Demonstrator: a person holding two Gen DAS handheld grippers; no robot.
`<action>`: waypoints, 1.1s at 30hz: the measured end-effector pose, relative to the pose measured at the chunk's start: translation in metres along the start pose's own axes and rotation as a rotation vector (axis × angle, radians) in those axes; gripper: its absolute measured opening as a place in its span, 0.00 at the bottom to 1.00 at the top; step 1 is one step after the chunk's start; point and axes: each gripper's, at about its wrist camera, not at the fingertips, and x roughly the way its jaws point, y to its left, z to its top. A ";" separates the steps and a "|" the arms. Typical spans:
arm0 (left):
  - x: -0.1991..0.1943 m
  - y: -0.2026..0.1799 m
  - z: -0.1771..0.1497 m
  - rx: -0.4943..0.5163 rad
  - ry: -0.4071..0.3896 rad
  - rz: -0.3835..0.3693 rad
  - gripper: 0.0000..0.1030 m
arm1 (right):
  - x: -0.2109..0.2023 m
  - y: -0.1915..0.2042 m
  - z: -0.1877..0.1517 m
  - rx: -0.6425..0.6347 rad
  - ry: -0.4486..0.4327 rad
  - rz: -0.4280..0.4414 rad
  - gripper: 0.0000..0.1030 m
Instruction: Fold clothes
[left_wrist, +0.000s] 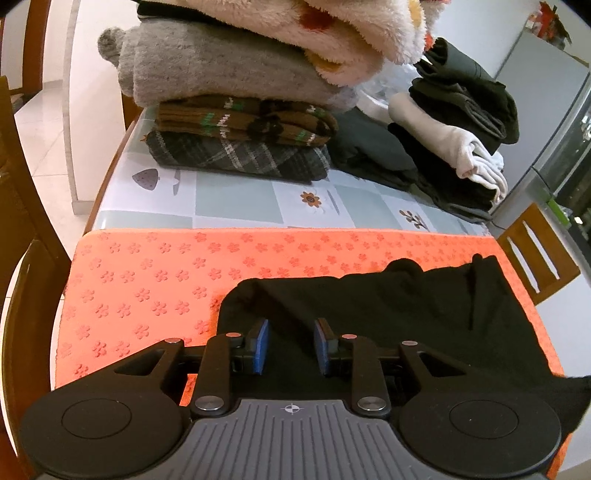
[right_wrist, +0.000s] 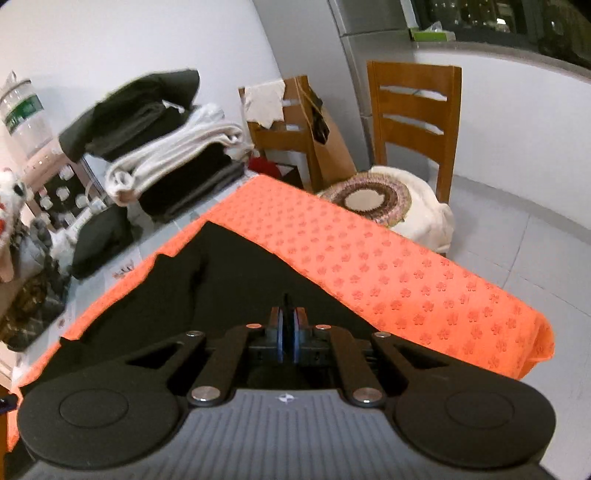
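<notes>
Left wrist view: the left gripper hangs low over a black garment spread on the orange mat, its fingers apart with nothing between the blue pads. The cloth looks thin, limp and light, so it should drape and slide rather than hold a crease; a hem or corner is the best place to pinch, and the near left edge lies just ahead of the pads. Beyond the mat, on the table, stands a stack of folded knits and a second dark pile, both well apart from the garment, so nothing blocks a fold.

Right wrist view: the right gripper has its fingers together, and a thin dark strip rises between them, probably a fold of the garment, though black on black makes that hard to confirm. The garment's far corner points toward the pile. A chair stands past the mat's edge, clear of the work.
</notes>
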 end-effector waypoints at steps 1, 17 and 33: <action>-0.001 0.000 -0.001 0.000 0.000 0.002 0.29 | 0.004 -0.001 -0.002 -0.013 0.011 -0.023 0.14; -0.054 0.011 -0.029 -0.005 -0.054 0.073 0.34 | 0.004 0.014 -0.065 -0.157 0.124 -0.095 0.40; -0.059 -0.011 -0.038 0.061 -0.066 0.068 0.35 | -0.036 -0.003 -0.078 -0.090 0.130 -0.058 0.09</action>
